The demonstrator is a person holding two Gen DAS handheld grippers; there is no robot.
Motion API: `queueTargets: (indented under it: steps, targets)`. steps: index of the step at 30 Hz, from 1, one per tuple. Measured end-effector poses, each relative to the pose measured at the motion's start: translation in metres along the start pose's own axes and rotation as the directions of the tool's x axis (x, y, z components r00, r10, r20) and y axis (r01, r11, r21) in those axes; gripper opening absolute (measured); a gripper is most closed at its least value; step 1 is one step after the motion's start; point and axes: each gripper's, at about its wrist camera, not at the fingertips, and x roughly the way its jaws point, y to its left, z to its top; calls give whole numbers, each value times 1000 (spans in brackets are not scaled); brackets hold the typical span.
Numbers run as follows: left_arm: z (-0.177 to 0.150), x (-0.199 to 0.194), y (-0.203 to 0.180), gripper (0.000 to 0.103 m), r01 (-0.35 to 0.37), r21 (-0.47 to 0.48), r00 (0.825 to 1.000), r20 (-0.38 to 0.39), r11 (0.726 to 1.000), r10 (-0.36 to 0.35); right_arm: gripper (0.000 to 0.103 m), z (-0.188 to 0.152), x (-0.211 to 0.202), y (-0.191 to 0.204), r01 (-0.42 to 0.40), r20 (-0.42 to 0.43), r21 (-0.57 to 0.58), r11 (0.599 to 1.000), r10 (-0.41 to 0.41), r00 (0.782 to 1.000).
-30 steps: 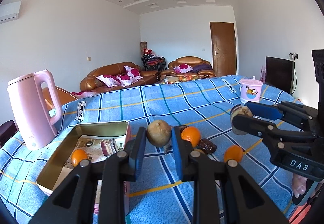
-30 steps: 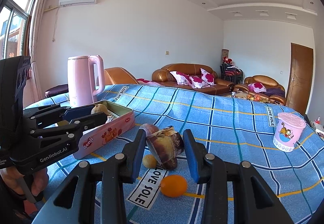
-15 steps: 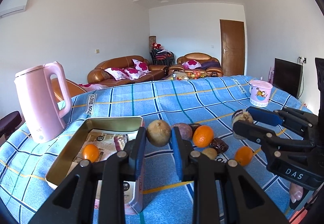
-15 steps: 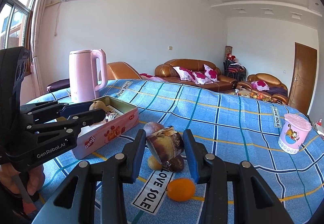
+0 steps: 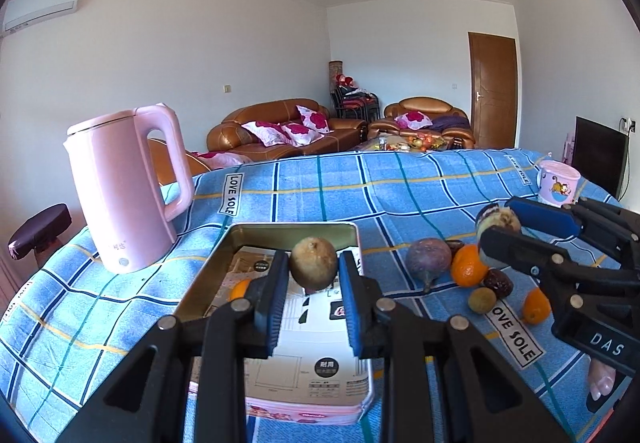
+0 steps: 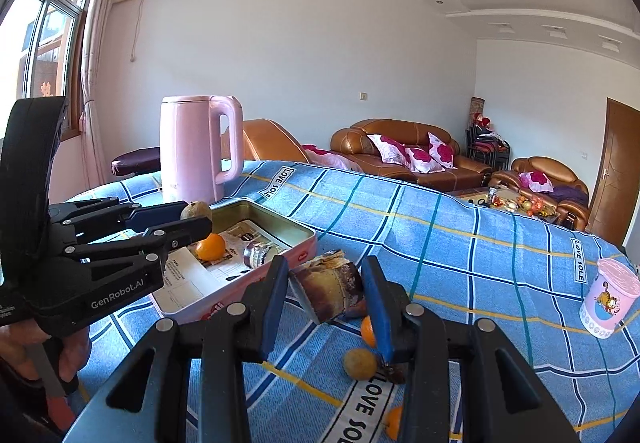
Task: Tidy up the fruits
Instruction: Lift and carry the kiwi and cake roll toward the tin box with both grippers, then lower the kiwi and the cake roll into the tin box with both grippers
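One small orange (image 5: 239,289) was seen already lying in the open pink metal tin (image 5: 354,239). A round brown fruit (image 5: 313,268) was clamped by the left gripper (image 5: 313,297) above the tin, and a mottled brown chunk (kind unclear) (image 6: 330,291) by the right gripper (image 6: 326,303) beside it. Several loose fruits (image 5: 464,271) were left on the blue checked cloth (image 5: 400,187).

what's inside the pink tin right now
Inside the pink tin: an orange, a small round shiny jar and printed paper lining the bottom. The left gripper and its brown fruit cover part of the inside.
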Motion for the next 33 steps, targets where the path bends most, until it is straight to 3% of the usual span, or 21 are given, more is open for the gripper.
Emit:
queueTargets:
  steps: [33]
  targets:
    - [-7,38,54,27,-92,-33,988,-128,995,87,40,20,68,44,-108,-58,-19,994,107,993]
